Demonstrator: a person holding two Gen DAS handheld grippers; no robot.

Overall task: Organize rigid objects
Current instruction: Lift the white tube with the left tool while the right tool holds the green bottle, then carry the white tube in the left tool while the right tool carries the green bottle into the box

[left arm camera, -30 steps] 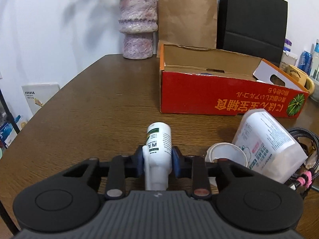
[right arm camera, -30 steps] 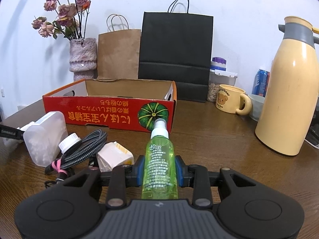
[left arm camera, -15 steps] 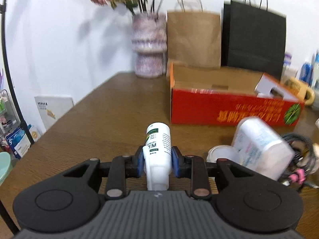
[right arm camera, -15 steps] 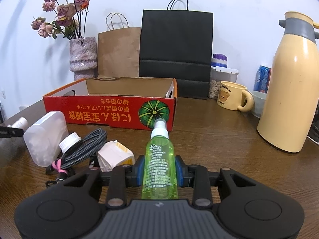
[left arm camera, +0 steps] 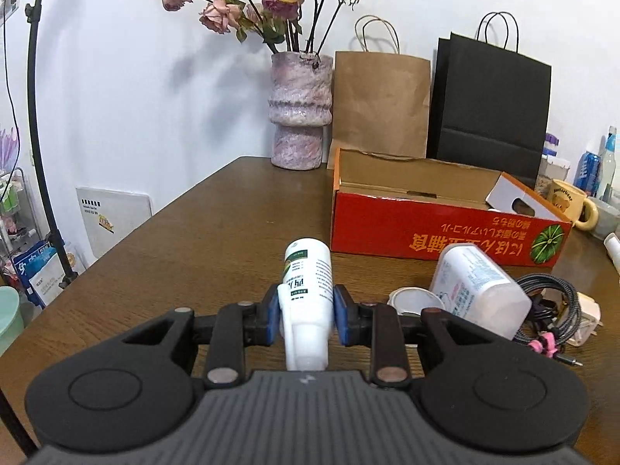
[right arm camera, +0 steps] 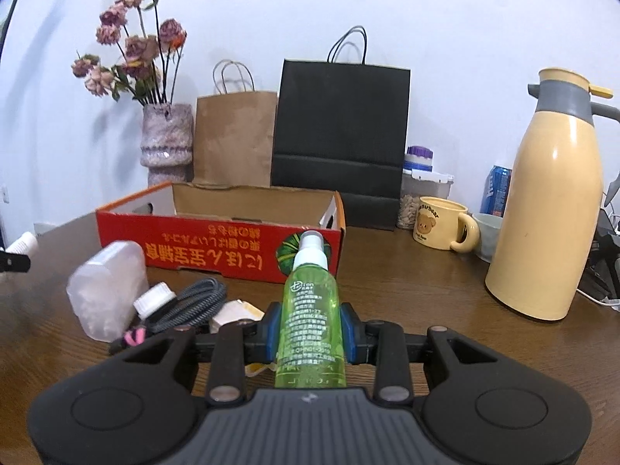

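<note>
Right now the red cardboard box sits open on the brown wooden table, and its inside looks mostly bare from the right view (the left view hides its floor). Just in front of it lie a cloudy plastic jar on its side, a round white lid and a coiled braided cable. The left gripper pinches a smooth white tube, and the right gripper pinches a see-through green spray bottle; both point toward the box. A bumpy pink vase holds dried roses.
</note>
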